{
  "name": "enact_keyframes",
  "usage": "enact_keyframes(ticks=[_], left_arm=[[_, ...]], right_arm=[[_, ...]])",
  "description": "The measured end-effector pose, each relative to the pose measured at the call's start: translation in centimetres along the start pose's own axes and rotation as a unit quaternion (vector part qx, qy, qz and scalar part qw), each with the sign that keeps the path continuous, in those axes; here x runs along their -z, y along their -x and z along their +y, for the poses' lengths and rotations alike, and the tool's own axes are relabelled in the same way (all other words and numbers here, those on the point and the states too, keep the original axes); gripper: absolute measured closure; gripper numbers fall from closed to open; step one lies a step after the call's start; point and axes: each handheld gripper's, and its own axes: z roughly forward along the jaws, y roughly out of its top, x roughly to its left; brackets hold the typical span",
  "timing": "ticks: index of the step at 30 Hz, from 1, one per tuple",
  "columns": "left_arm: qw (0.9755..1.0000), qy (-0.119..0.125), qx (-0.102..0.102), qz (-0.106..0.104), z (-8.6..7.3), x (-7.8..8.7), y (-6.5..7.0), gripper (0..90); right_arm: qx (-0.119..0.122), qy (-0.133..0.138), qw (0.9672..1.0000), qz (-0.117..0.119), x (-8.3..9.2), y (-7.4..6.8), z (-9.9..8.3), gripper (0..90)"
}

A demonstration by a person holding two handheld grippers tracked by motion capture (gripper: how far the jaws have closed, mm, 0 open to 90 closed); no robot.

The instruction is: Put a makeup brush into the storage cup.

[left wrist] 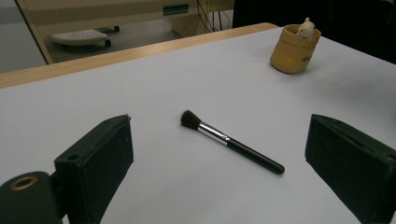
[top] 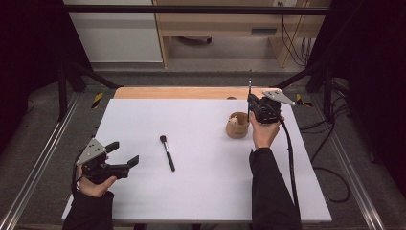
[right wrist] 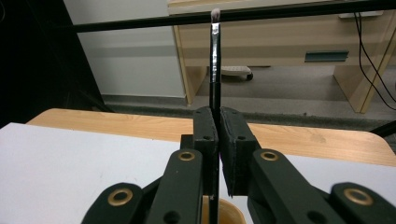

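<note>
Jaws apart on the left gripper [top: 125,162], jaws clamped on a thin brush [top: 249,89] on the right gripper [top: 252,101]: that is how the high view has them. The left one rests low at the near left of the white tabletop [top: 201,187]; the right one is held just above a small tan cup [top: 238,125] with something pale inside. A makeup brush [top: 167,153] lies loose between them.

In the left gripper view the 2 jaws stand wide, framing the makeup brush [left wrist: 231,141], bristles pointing away, with the cup [left wrist: 294,49] far beyond.

In the right gripper view the thin brush [right wrist: 215,60] stands upright, tip up, handle running down toward the cup's rim [right wrist: 229,211].

The step looks like loading brushes into the cup; next, lowering the handle straight in and releasing.
</note>
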Motion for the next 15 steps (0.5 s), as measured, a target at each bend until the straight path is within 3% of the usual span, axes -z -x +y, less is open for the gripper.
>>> enact_keyframes(ticks=[15], left_arm=[[1.0,-0.001,0.001,-0.001,-0.1,-0.1,0.0,7.0]], right_arm=[[-0.006,0.005,0.9999,-0.006,-1.7,0.4,-0.8,85.9]])
